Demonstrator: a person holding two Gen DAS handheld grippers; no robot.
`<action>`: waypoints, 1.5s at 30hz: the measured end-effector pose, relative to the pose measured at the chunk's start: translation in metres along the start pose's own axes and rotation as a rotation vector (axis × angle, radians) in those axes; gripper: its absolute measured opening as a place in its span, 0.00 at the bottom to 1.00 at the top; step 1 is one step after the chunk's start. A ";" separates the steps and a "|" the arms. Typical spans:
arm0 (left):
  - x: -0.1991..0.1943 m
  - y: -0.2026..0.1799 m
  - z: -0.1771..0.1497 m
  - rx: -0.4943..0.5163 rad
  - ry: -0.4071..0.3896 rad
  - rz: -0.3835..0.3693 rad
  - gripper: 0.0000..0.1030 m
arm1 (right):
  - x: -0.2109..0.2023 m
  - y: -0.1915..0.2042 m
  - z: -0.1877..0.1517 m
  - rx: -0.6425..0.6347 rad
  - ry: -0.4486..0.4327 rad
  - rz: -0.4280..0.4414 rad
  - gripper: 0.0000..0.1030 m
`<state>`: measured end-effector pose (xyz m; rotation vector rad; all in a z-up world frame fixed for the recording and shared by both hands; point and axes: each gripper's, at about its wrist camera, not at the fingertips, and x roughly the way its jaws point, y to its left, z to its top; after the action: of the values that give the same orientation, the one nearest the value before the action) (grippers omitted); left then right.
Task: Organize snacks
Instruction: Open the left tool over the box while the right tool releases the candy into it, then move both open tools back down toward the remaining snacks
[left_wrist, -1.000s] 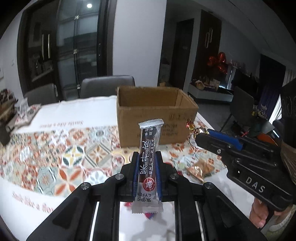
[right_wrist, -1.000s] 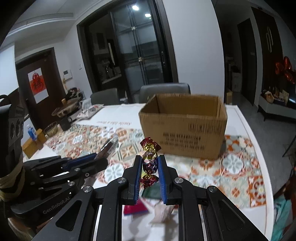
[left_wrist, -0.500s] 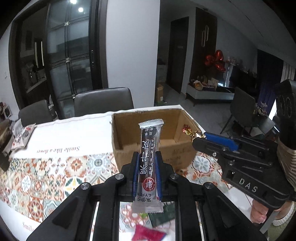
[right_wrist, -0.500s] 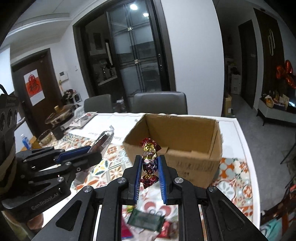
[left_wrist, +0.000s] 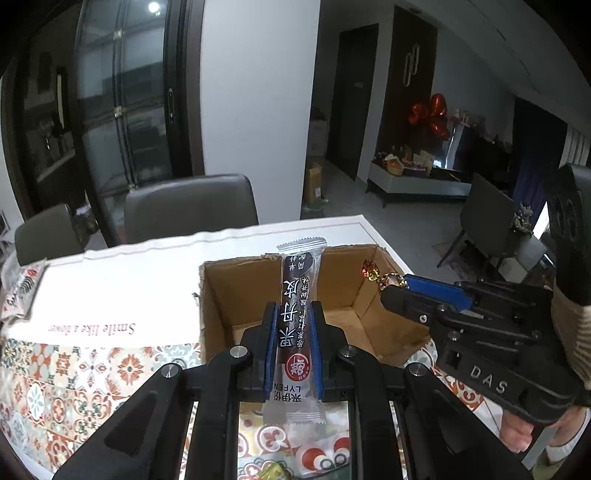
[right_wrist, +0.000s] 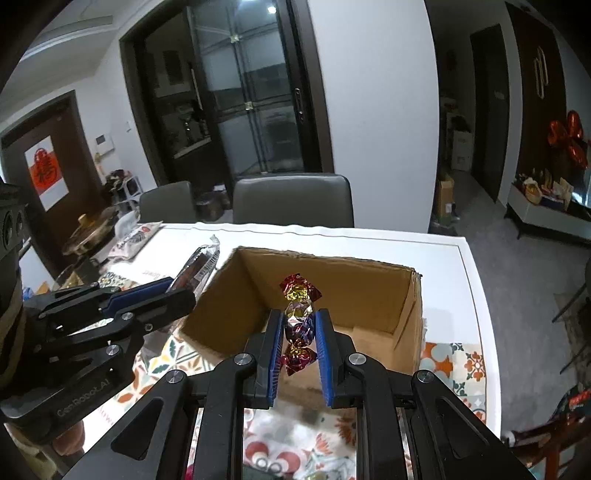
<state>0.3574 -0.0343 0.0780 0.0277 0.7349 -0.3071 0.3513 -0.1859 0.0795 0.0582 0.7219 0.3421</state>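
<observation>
My left gripper (left_wrist: 293, 314) is shut on a long dark snack bar (left_wrist: 298, 306) with white lettering, held upright over the near edge of an open cardboard box (left_wrist: 221, 295). My right gripper (right_wrist: 298, 318) is shut on a foil-wrapped candy (right_wrist: 299, 314) in red, gold and purple, also above the box (right_wrist: 369, 295). The box looks bare inside. In the left wrist view the right gripper (left_wrist: 391, 286) comes in from the right with the candy (left_wrist: 373, 272) at its tip. In the right wrist view the left gripper (right_wrist: 173, 291) enters from the left carrying the bar (right_wrist: 199, 266).
The box stands on a white table (right_wrist: 443, 254) with a patterned tile cloth (left_wrist: 74, 373). Loose snacks lie near the bottom edge (left_wrist: 271, 472). Grey chairs (right_wrist: 291, 201) stand behind the table, and a snack bag (right_wrist: 135, 236) lies at far left.
Both grippers have moved forward and slightly up towards the box, so its open top now lies right beneath the held snacks. Both grips are unchanged.
</observation>
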 end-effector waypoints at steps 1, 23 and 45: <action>0.004 0.000 0.001 -0.005 0.007 -0.003 0.16 | 0.004 -0.001 0.002 0.003 0.006 0.002 0.18; -0.054 0.006 -0.059 -0.022 -0.094 0.236 0.68 | -0.019 0.005 -0.041 0.035 -0.048 -0.080 0.57; -0.117 0.002 -0.172 -0.021 -0.066 0.161 0.75 | -0.074 0.059 -0.139 0.031 -0.018 -0.060 0.57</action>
<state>0.1638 0.0212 0.0276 0.0564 0.6658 -0.1459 0.1916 -0.1635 0.0317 0.0683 0.7100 0.2731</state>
